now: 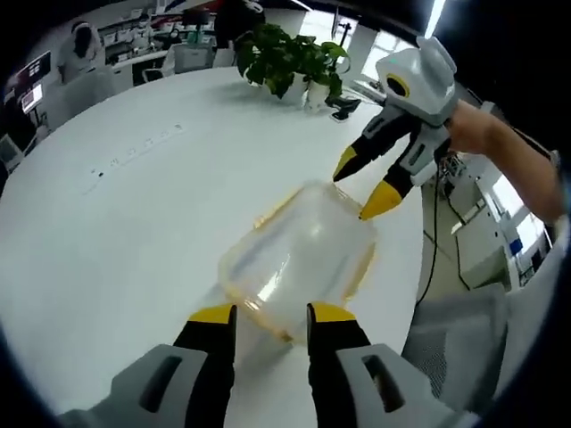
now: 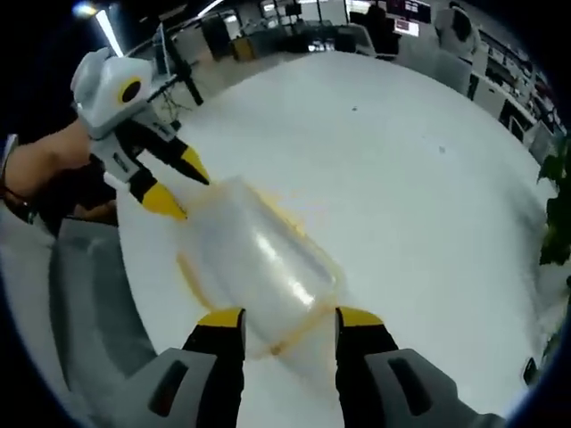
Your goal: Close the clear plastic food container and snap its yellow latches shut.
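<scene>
1. Left gripper view has the clear plastic food container with yellow latches (image 1: 299, 259) lying on a broad white round table (image 1: 116, 232), close to the table's edge; its lid looks to be on, though the clear plastic makes the seam hard to read.
2. Just short of the container, the left gripper (image 1: 270, 314) has its yellow-tipped black jaws spread apart with nothing between them; the tips reach the container's near end, and contact cannot be told.
3. Beyond the container's far end, the right gripper (image 1: 364, 189), held by a person's hand (image 1: 473, 129), has its jaws parted and empty, one tip right at the container's rim.
4. Right gripper view has the same container (image 2: 259, 267) from the opposite end, the right gripper (image 2: 285, 318) wide open at its near end and the left gripper (image 2: 183, 185) at its far end.
5. Well beyond the container a potted green leafy plant (image 1: 290, 58) stands on the table, and a row of small marks (image 1: 134, 153) shows on the tabletop.
6. A grey chair back (image 1: 459, 334) sits off the table edge nearest the container; office desks and monitors (image 1: 116, 40) lie further out, blurred.
</scene>
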Motion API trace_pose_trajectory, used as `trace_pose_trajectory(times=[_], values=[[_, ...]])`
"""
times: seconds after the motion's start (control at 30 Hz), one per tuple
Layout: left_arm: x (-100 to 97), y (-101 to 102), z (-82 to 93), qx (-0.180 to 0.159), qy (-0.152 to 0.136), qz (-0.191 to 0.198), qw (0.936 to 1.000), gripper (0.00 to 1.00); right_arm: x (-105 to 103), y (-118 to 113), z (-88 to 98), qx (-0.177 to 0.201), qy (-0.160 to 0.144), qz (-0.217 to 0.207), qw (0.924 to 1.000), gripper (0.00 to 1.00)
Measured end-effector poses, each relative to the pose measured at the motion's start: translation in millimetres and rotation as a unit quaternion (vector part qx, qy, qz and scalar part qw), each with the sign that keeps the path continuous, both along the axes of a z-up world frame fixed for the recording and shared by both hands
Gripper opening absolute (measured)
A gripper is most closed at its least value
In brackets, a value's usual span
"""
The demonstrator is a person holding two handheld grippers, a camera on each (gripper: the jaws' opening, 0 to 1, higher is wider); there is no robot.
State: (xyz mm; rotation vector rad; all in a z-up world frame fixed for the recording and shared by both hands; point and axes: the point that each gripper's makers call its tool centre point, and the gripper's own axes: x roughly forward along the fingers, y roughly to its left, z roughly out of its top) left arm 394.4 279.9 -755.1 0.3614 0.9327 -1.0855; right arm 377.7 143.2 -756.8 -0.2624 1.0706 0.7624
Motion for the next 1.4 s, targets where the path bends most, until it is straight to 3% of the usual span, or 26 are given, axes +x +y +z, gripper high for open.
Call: trace_pose_trajectory(times=[0.17, 0.27, 0.57, 0.87, 1.1, 1.4], values=[[0.7, 1, 0.9, 0.025, -0.032, -0.038, 0.9984, 0.31, 2, 0, 2.3, -0.018, -0.013, 0.035, 0.9991, 0.38], [2.7, 2, 2.4, 0.049, -0.063, -0.070, 0.9944, 0.31, 3, -1, 2.2, -0.042, -0.030, 0.065, 0.9966, 0.38], [-0.2, -5, 9.9, 0.052, -0.078, -0.107, 0.9898, 0.31, 1, 6, 3.4, -0.058, -0.039, 0.112, 0.9912, 0.38], [1.0, -13, 15.6, 0.054, -0.104, -0.154, 0.9811, 0.30, 1, 14, 3.9, -0.083, -0.061, 0.178, 0.9786, 0.36], [-0.6, -24, 14.2, 0.049, -0.117, -0.188, 0.9740, 0.30, 4, 25, 6.9, -0.084, -0.082, 0.214, 0.9696, 0.32], [-3.6, -38, 12.9, 0.045, -0.129, -0.221, 0.9657, 0.30, 1, 33, 4.8, -0.075, -0.086, 0.238, 0.9646, 0.35]])
